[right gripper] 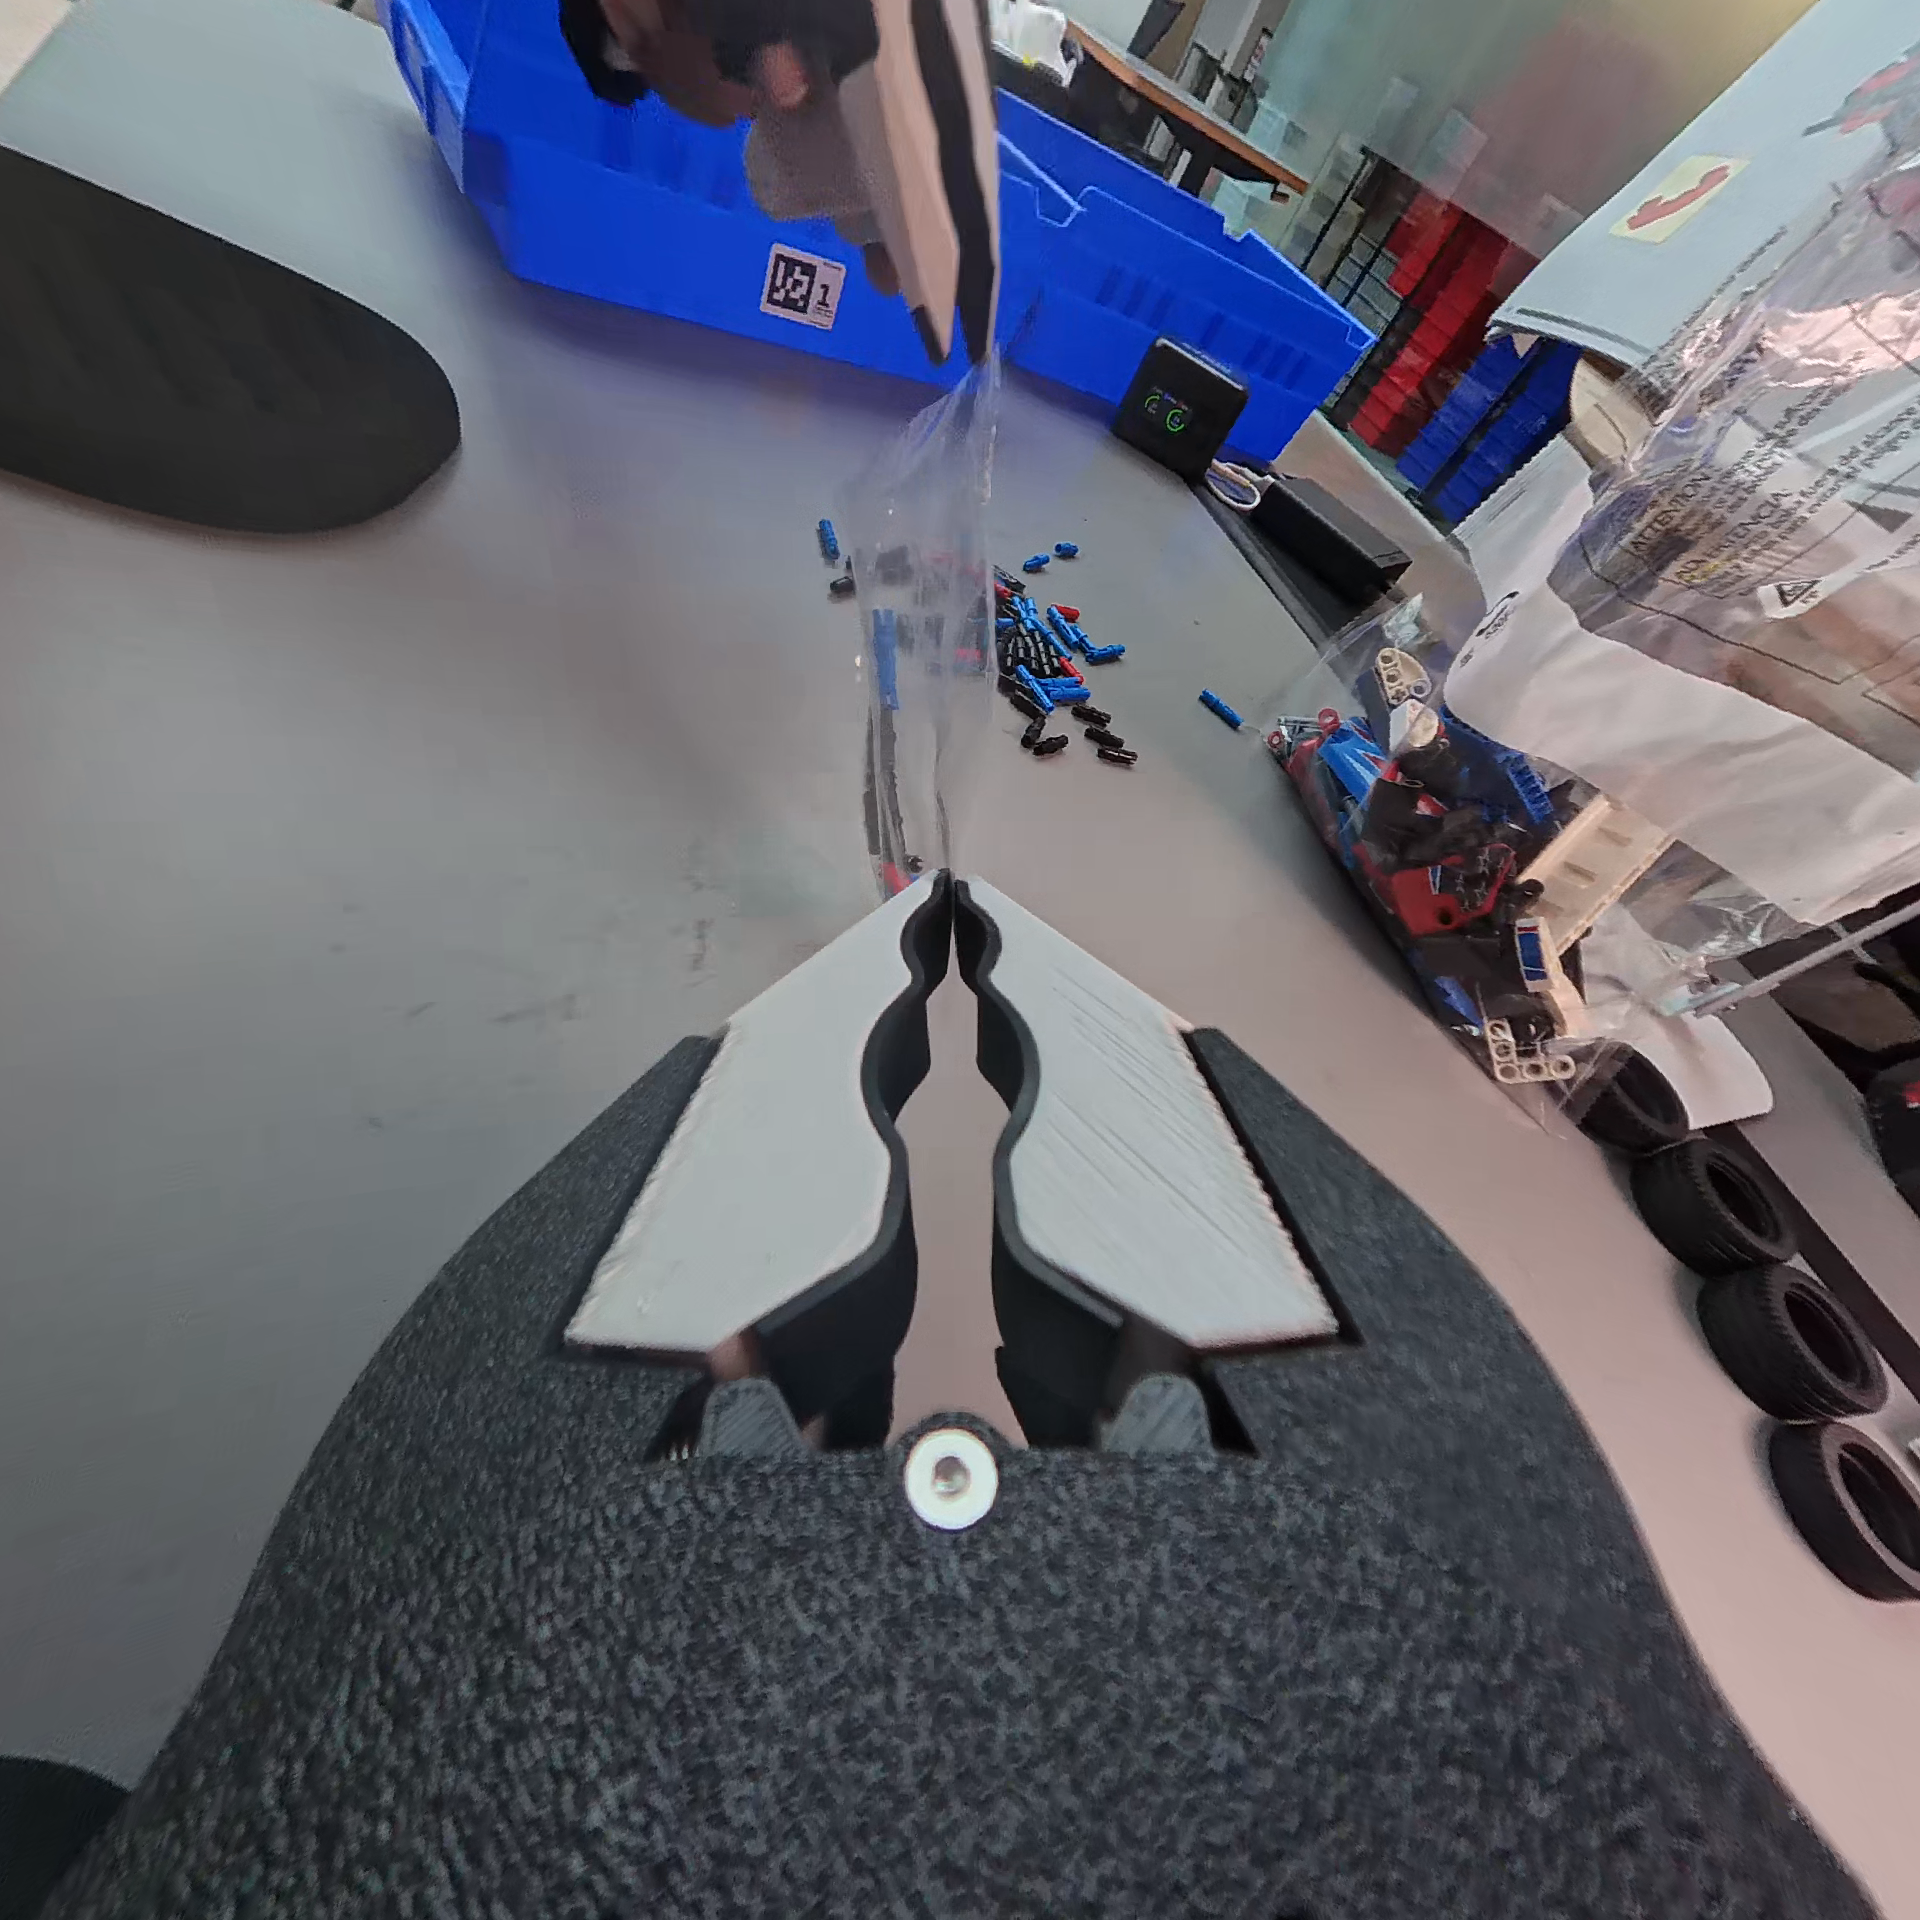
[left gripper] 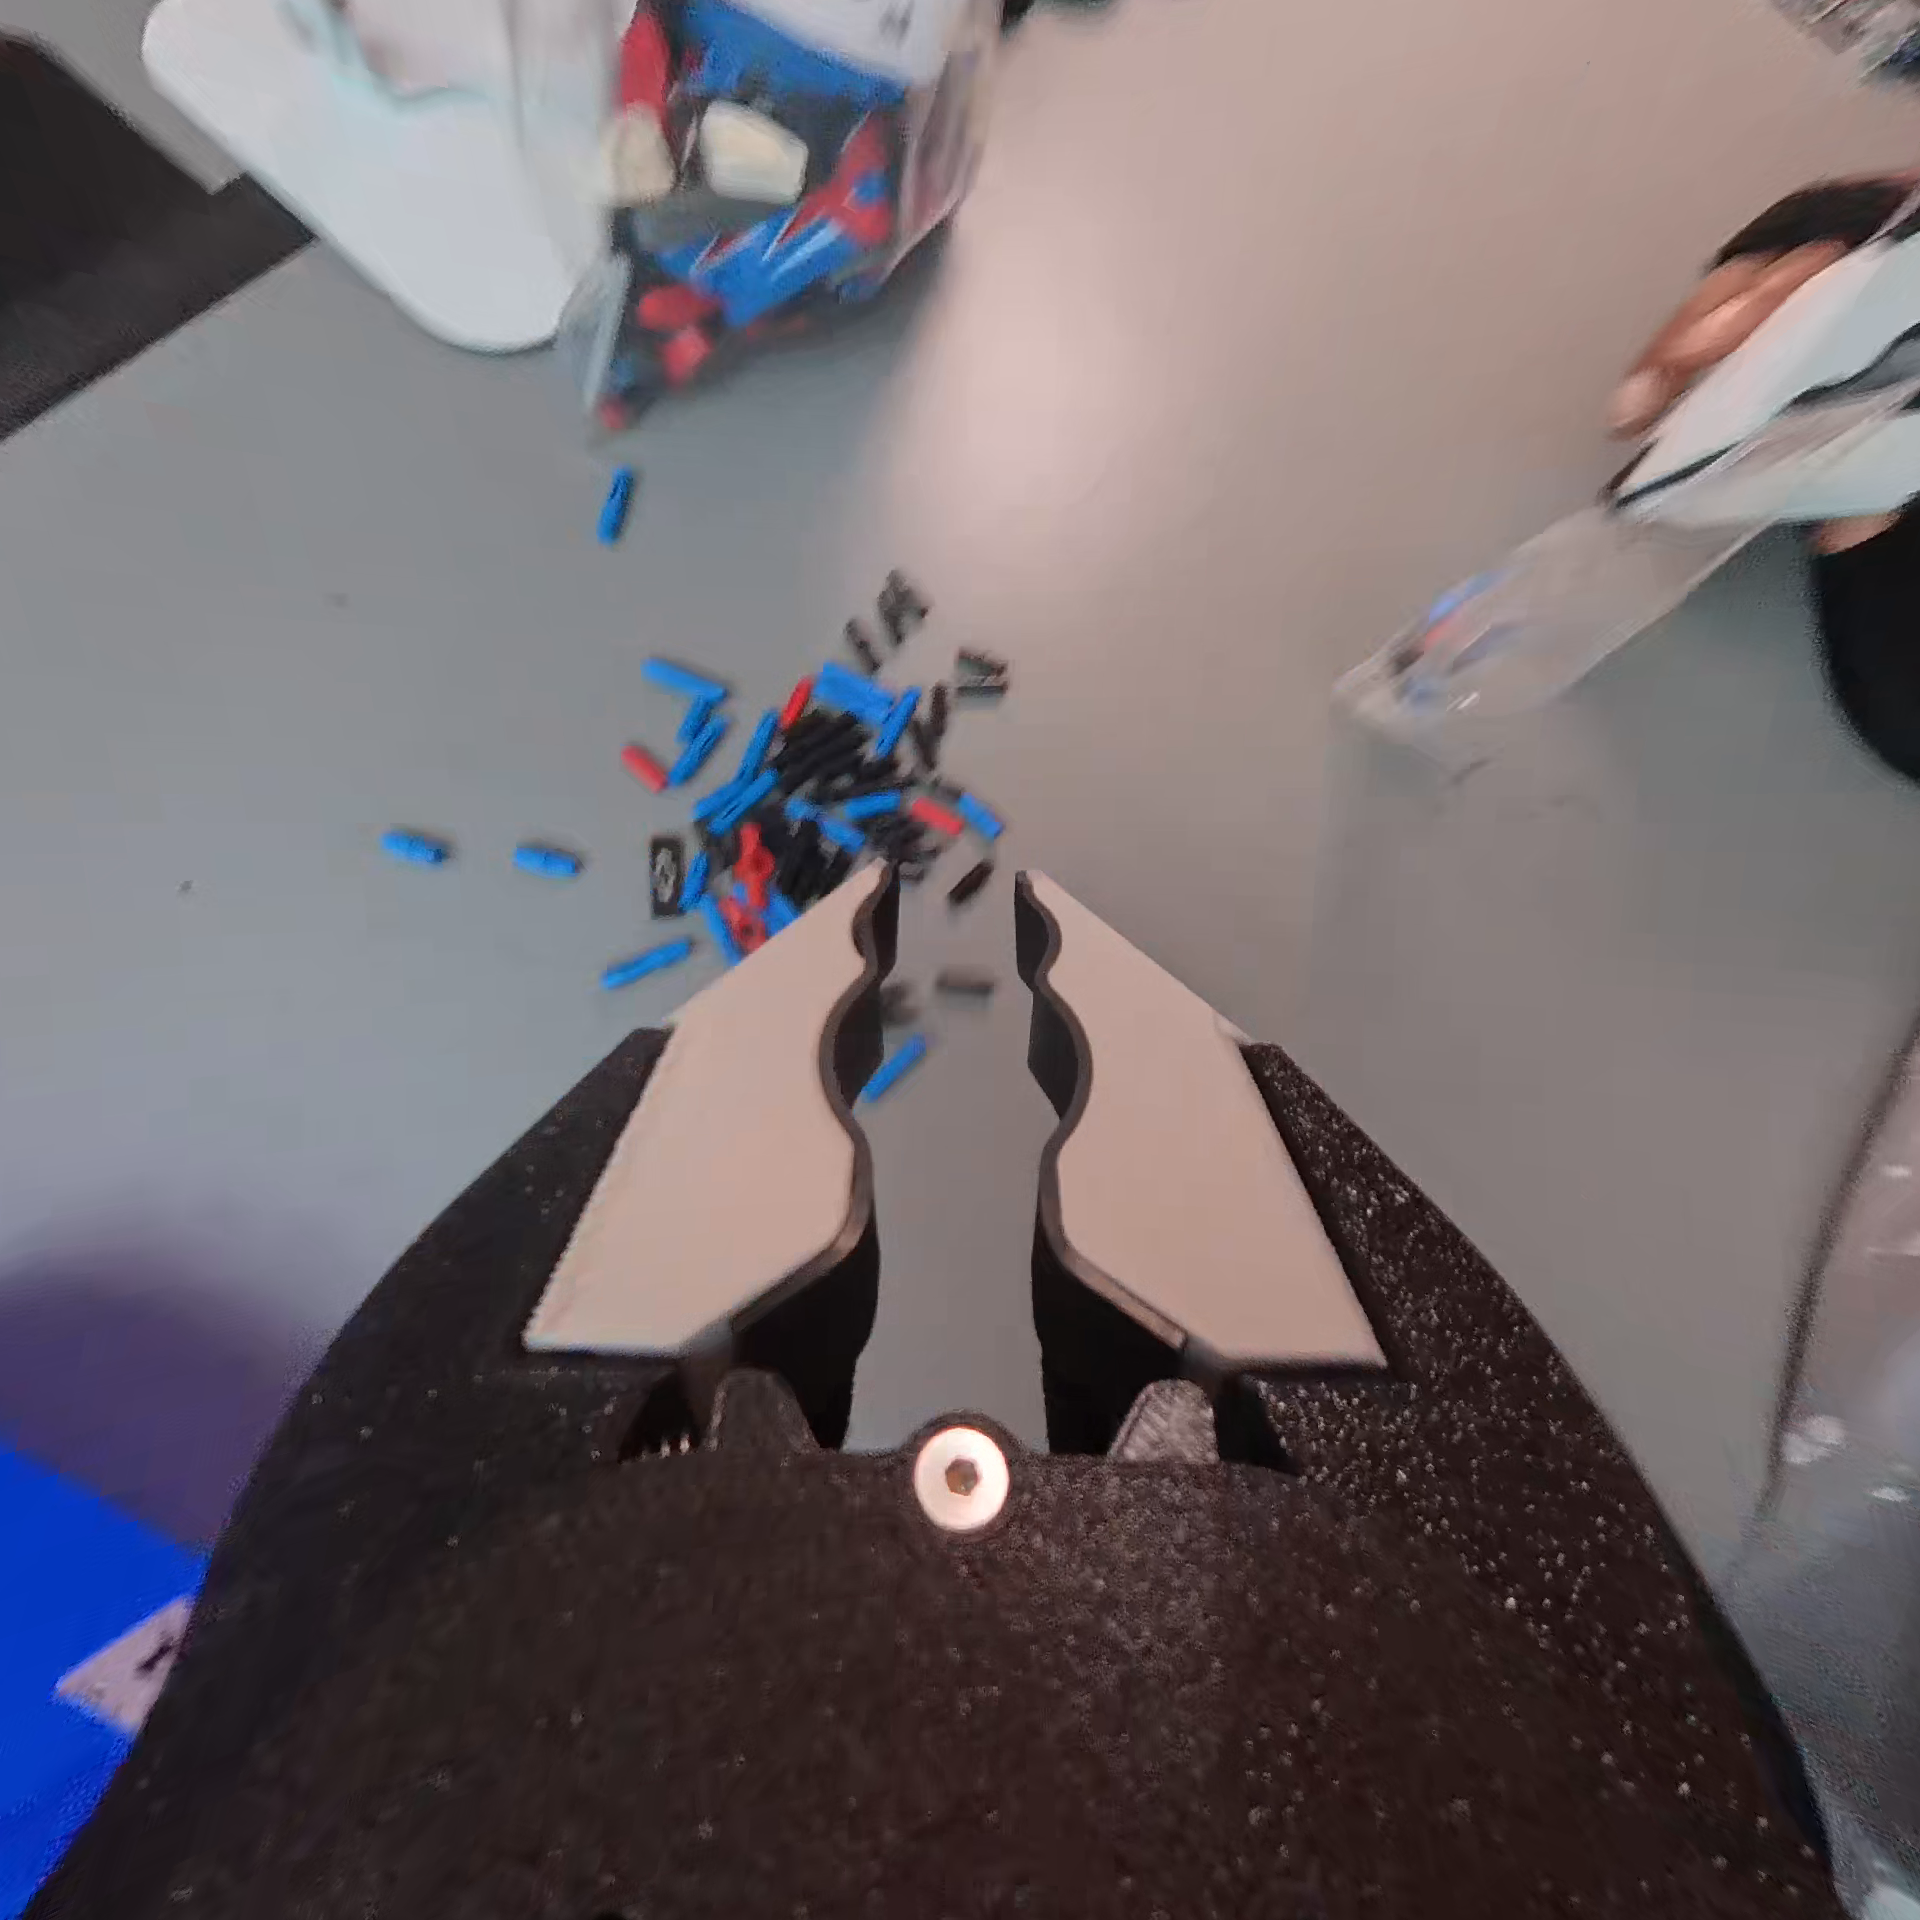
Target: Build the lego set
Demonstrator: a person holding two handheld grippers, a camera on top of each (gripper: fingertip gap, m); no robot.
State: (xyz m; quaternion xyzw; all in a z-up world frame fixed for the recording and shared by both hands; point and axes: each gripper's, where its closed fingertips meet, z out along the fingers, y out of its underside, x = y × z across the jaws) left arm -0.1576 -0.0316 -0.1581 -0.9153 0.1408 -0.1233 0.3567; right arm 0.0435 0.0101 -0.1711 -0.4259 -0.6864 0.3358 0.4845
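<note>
A pile of small blue, black and red Lego pins (left gripper: 821, 779) lies on the grey table (left gripper: 312, 675), just ahead of my left gripper (left gripper: 951, 883). The left gripper is open and holds nothing. My right gripper (right gripper: 951, 883) is shut on a thin clear plastic bag (right gripper: 925, 582). The bag stretches up towards the left gripper's fingertips (right gripper: 951, 348), over the pin pile (right gripper: 1039, 655). The same bag (left gripper: 1507, 644) shows blurred at the right of the left wrist view. A clear bag of blue, red, black and white Lego parts (right gripper: 1434, 831) lies at the right, and shows blurred (left gripper: 758, 208) in the left wrist view.
A blue bin (right gripper: 644, 208) with a tag stands at the back. A small black device (right gripper: 1179, 405) sits beside it. Several black tyres (right gripper: 1787, 1340) line the right table edge. A large printed plastic bag (right gripper: 1714, 520) stands at the right. A black pad (right gripper: 187, 395) lies at the left.
</note>
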